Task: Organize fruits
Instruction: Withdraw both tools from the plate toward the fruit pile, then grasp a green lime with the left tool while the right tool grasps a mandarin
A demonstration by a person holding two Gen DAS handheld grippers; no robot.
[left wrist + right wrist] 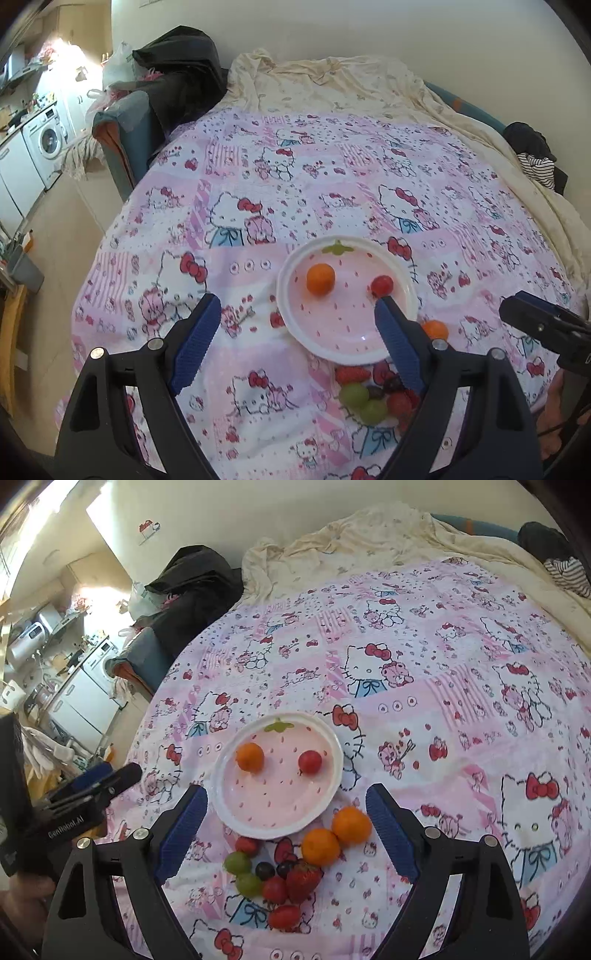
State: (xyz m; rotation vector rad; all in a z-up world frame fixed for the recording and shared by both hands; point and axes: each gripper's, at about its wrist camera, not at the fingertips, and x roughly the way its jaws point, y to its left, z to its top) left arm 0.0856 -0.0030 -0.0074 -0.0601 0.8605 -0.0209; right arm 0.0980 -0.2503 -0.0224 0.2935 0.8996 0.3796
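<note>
Pink cartoon-cat bedding (424,686) covers the bed, a washing machine (50,142) standing off in the kitchen corner. On it sits a strawberry-patterned plate (258,812) holding one orange (250,757) and one cherry tomato (309,761); more fruits (291,867) lie heaped just beside its near rim. Both left tongs (295,332) and right tongs (286,823) hang angled downward, spread wide, gripping nothing.

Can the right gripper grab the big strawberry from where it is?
Probably yes. The right gripper is open and empty, with the strawberry just below it, but grapes and tomatoes crowd against it.
</note>
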